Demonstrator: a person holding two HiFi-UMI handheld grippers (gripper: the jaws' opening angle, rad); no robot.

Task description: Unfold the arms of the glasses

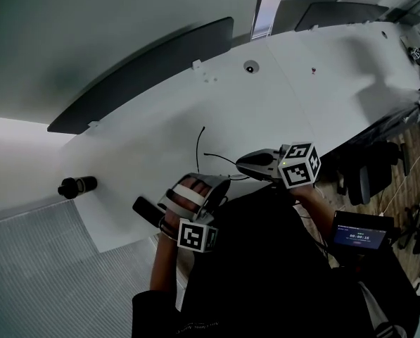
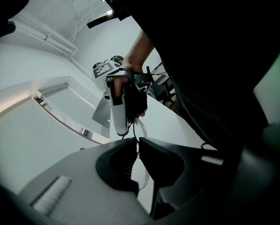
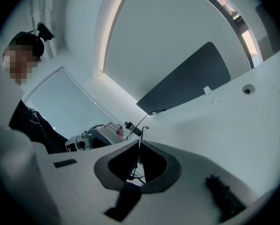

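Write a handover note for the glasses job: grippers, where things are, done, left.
Left hand-held gripper: shut on the thin wire frame of the glasses.
Right hand-held gripper: shut on the glasses too, with one arm rising from its jaws.
Glasses: held up between both grippers, by the near edge of the table.
Done: one arm looks swung out.
Left: second arm unclear; check it, then finish unfolding.

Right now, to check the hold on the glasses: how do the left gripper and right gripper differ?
Above the right gripper a thin arm of the glasses rises; at the left gripper a curved rim shows between its jaws. In the head view the left gripper sits nearer the person's body, the right gripper further out over the table. Both are shut on the glasses.
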